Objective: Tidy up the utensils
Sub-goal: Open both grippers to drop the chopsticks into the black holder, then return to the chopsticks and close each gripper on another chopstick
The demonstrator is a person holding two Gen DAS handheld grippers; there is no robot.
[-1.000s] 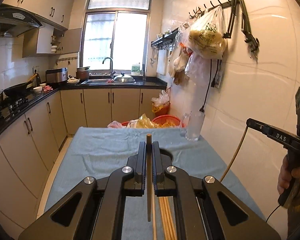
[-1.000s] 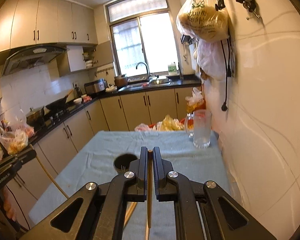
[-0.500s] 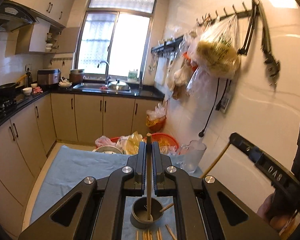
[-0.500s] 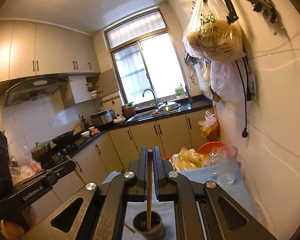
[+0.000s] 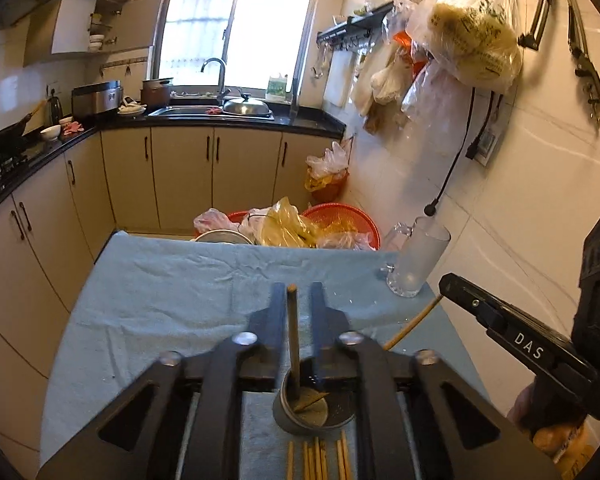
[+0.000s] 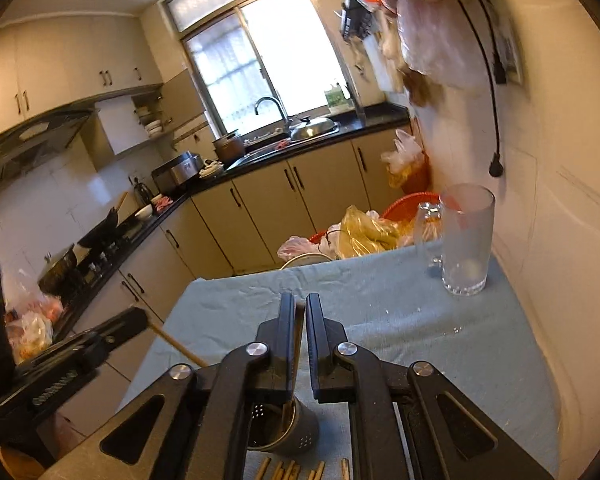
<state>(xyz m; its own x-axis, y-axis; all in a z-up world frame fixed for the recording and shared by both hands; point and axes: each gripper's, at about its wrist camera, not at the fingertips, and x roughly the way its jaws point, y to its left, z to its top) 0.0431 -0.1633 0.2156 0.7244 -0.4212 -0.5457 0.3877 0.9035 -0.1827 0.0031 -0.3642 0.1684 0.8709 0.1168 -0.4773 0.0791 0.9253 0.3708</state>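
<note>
A grey metal utensil holder [image 5: 314, 410] stands on the blue cloth; it also shows in the right wrist view [image 6: 286, 426]. My left gripper [image 5: 296, 300] is open, its fingers spread either side of a wooden chopstick [image 5: 293, 340] that stands in the holder. A second chopstick lies inside the holder. My right gripper [image 6: 300, 312] stands over the holder with its fingers slightly apart around a chopstick [image 6: 298, 340] whose lower end is in the holder. Several chopsticks [image 5: 320, 460] lie on the cloth in front of the holder.
A glass mug [image 5: 416, 260] stands at the table's far right by the wall, also in the right wrist view [image 6: 466, 240]. Red baskets with plastic bags [image 5: 296, 226] sit beyond the far edge. Bags hang from wall hooks [image 5: 472, 32]. Kitchen counters run along the left.
Both grippers came down and tilted over the holder. The left fingers opened off their chopstick, which now stands in the holder. The right fingers parted slightly.
</note>
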